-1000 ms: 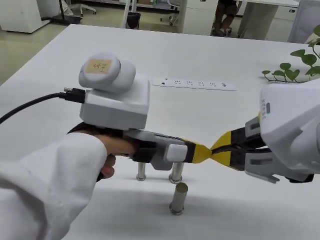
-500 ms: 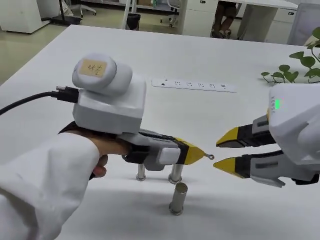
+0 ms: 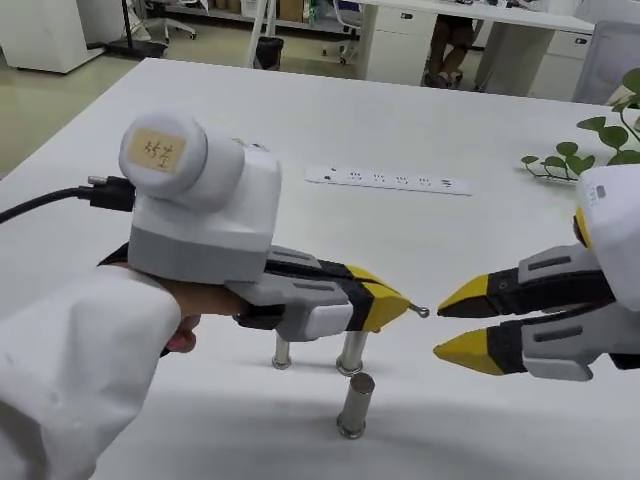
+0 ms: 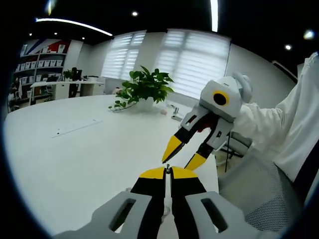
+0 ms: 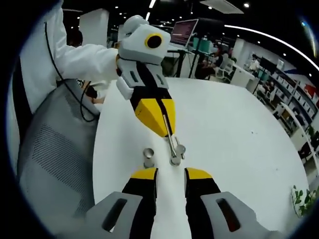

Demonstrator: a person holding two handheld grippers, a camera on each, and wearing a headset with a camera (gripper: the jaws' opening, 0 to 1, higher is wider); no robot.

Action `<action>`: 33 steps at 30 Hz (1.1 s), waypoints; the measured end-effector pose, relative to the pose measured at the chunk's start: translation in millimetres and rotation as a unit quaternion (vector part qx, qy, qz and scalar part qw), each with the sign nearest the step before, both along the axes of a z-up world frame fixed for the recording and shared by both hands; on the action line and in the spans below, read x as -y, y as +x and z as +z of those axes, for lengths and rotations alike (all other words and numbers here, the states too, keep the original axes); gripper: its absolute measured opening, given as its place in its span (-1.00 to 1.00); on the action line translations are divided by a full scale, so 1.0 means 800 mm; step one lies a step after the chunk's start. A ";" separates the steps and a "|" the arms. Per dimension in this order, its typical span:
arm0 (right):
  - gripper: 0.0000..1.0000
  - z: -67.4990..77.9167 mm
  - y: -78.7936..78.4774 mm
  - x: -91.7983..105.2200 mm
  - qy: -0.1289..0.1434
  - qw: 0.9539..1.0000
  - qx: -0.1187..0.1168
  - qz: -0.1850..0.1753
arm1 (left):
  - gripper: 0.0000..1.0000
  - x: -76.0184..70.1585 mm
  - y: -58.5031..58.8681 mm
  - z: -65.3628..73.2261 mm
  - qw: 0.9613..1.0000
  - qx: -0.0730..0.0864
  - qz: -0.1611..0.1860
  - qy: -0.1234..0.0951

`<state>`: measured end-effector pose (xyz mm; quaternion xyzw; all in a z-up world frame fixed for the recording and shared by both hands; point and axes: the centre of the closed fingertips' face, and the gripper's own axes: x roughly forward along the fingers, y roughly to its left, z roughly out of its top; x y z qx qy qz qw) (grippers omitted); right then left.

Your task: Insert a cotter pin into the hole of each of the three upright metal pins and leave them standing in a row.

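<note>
Two hand-held grippers face each other tip to tip above the white table (image 3: 400, 110), over the strip of table nearest the person.

Left gripper (image 3: 402, 306): held in a hand (image 3: 200, 312) that emerges from a white sleeve (image 3: 80, 370), with a black cable (image 3: 50, 208) plugged into its rear. Its yellow-tipped jaws are pressed together on a cotter pin (image 3: 421, 312). The pin's small looped end sticks out past the tips and points at the right gripper (image 3: 440, 328). In the left gripper view the same jaws (image 4: 168, 172) meet with no gap, the cotter pin (image 4: 168, 168) showing as a thin sliver at their tips.

Right gripper: jaws spread apart and holding nothing. The upper tip lies just beside the loop of the cotter pin without touching it. The left gripper view shows it (image 4: 175, 165) head-on, and in its own view (image 5: 171, 175) the two jaws frame the workpieces.

Metal pins (image 3: 350, 352): three, all upright on the table near the person's edge, below the grippers. Two stand side by side and the third stands closer to that edge, in front of the right-hand one. The tops of the rear two are hidden by the left gripper. The right gripper view shows them (image 5: 148, 158) beneath the held cotter pin (image 5: 170, 139).

Background: a white power strip (image 3: 388, 181) lies mid-table, and a leafy plant (image 3: 590, 140) stands at the far right edge.
</note>
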<state>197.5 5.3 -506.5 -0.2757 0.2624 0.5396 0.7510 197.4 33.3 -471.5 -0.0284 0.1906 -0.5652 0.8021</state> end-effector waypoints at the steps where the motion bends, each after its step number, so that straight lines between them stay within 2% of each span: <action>1: -0.69 0.001 0.000 -0.002 0.008 1.000 -0.005 -0.001 | -1.00 0.000 -0.002 0.001 1.000 0.006 -0.004 0.000; 4: -0.70 0.006 -0.005 -0.010 0.035 0.999 -0.027 0.005 | -1.00 0.002 -0.007 0.004 1.000 0.014 -0.017 0.000; 6: -0.73 0.009 -0.010 -0.016 0.050 0.998 -0.045 0.014 | -1.00 0.002 -0.009 0.008 0.999 0.026 -0.024 -0.002; 9: -0.76 0.012 -0.013 -0.023 0.068 0.996 -0.062 0.019 | -1.00 0.005 -0.014 0.015 0.998 0.047 -0.038 -0.003; 11: -0.81 0.014 -0.015 -0.026 0.076 0.995 -0.068 0.021 | -1.00 0.005 -0.016 0.016 0.998 0.051 -0.044 -0.004; 13: -0.90 0.015 -0.018 -0.029 0.077 0.994 -0.068 0.026 | -1.00 0.005 -0.017 0.017 0.997 0.059 -0.048 -0.002; 15: -0.95 0.013 -0.021 -0.030 0.072 0.995 -0.067 0.035 | -1.00 0.005 -0.019 0.018 0.997 0.060 -0.052 -0.002; 17: -0.94 0.012 -0.024 -0.031 0.070 0.994 -0.071 0.039 | -1.00 0.005 -0.020 0.021 0.997 0.062 -0.054 -0.007; 20: -0.97 0.014 -0.031 -0.034 0.079 0.993 -0.078 0.049 | -1.00 0.005 -0.023 0.019 0.996 0.067 -0.063 0.001; 28: -1.00 0.013 -0.036 -0.031 0.071 0.993 -0.078 0.058 | -1.00 0.006 -0.029 0.016 0.994 0.076 -0.079 0.010; 33: -1.00 0.013 -0.040 -0.029 0.062 0.993 -0.078 0.068 | -1.00 0.007 -0.033 0.008 0.992 0.080 -0.092 0.026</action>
